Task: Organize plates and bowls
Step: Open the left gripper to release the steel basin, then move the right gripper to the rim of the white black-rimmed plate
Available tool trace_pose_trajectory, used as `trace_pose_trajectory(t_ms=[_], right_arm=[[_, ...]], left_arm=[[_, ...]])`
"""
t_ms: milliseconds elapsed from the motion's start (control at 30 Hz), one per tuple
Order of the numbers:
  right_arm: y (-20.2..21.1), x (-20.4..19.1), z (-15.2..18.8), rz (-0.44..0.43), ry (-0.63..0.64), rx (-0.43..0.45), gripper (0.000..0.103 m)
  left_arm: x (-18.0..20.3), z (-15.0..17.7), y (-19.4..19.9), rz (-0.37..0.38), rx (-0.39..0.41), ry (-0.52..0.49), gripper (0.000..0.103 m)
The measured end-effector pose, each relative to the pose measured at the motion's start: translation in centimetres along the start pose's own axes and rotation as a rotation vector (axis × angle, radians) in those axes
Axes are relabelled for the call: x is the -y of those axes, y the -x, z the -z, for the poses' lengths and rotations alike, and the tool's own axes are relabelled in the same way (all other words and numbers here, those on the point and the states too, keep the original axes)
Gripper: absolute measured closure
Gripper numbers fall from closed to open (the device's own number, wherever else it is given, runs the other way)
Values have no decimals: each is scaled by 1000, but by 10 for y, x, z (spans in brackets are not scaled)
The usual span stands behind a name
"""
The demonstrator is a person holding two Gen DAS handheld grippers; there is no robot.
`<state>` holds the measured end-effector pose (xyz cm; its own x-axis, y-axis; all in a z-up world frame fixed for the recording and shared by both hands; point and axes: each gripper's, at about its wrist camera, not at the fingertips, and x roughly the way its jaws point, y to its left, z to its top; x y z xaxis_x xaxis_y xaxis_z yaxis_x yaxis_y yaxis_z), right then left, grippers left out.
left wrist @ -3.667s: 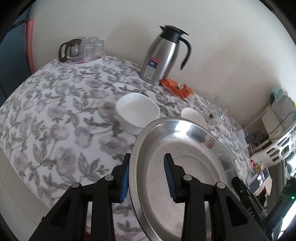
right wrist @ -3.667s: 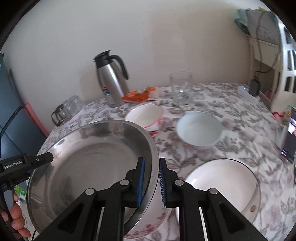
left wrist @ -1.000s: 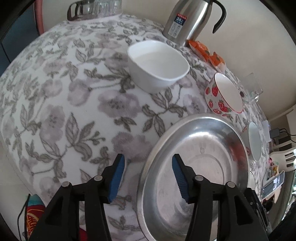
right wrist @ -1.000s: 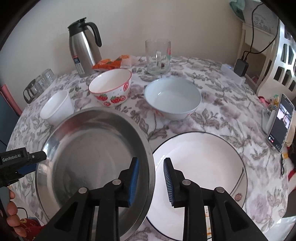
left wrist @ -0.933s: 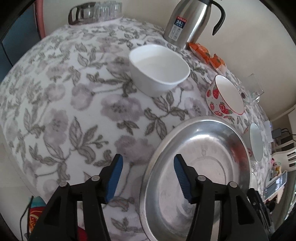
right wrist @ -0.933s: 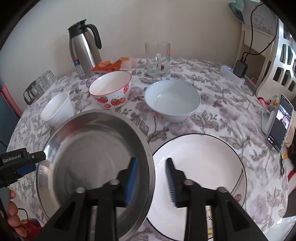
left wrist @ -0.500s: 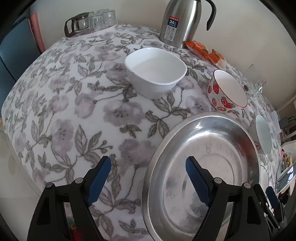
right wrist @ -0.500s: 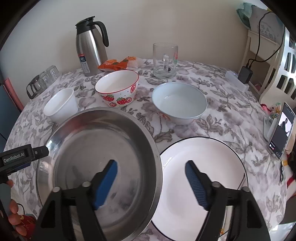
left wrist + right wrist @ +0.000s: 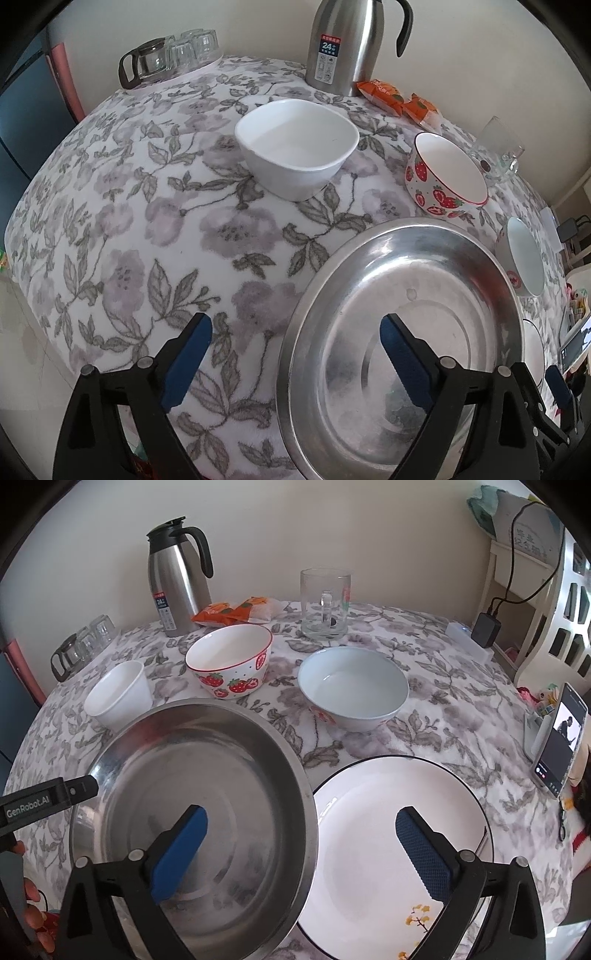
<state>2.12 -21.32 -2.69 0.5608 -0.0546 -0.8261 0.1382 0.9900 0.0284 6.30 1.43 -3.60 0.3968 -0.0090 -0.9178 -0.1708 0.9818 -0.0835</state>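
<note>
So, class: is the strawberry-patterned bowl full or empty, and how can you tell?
Empty. The strawberry bowl stands upright on the tablecloth, and its plain white inside shows bare to the bottom in the right wrist view.

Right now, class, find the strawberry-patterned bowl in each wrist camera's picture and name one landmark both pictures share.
Left wrist view: the strawberry bowl sits at the upper right, beyond the steel plate's far rim.
Right wrist view: the strawberry bowl sits above centre, left of the middle, behind the steel plate.
Shared landmark: the steel thermos jug at the table's far edge.
</note>
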Motion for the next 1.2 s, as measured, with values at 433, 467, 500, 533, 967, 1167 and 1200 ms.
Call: trace_pose_trajectory(t_ms=[433,467,500,533,967,1167,1200], right_arm=[[13,16,-4,36,-58,49,0],[15,21,-5,51,-77,53,0],[16,26,-6,70,-102,54,0],[18,33,-6,87,-131,55,0],[20,135,14,201,-530,-34,0],[18,165,27,201,-645,-55,0],[16,169,28,199,-660,-59,0]], left_arm=[[15,-1,20,35,109,-68,3],[18,-2,23,43,124,-78,3],[20,-2,26,48,139,-88,3],[24,-3,29,56,160,-107,3],[84,-11,42,191,120,-289,3],[116,-17,53,200,135,-351,3],[122,-19,55,207,136,-361,3]])
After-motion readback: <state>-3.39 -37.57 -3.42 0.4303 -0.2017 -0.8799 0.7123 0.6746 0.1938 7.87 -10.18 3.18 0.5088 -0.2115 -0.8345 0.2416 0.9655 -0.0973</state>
